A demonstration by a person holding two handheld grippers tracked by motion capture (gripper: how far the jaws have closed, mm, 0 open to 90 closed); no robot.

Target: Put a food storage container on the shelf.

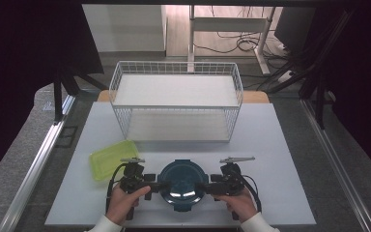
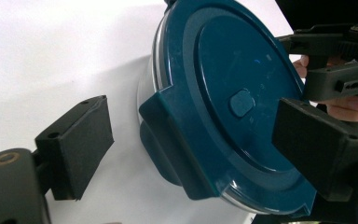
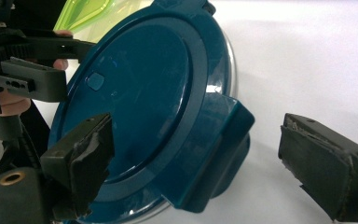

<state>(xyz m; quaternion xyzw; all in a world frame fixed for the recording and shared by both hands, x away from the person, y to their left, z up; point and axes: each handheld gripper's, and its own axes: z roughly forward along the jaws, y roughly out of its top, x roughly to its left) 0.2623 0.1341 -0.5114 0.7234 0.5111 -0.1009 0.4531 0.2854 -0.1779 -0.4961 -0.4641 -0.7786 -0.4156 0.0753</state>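
The round blue-lidded container sits on the surface in front of the wire basket, squarely between both hand-held grippers, left and right; each stands open, jaws straddling a lid latch, equally near

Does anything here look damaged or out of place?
The pad on one jaw of the right gripper looks frayed and peeling at its edges. Otherwise the round blue container sits closed and upright, and the green lid lies flat beside it.
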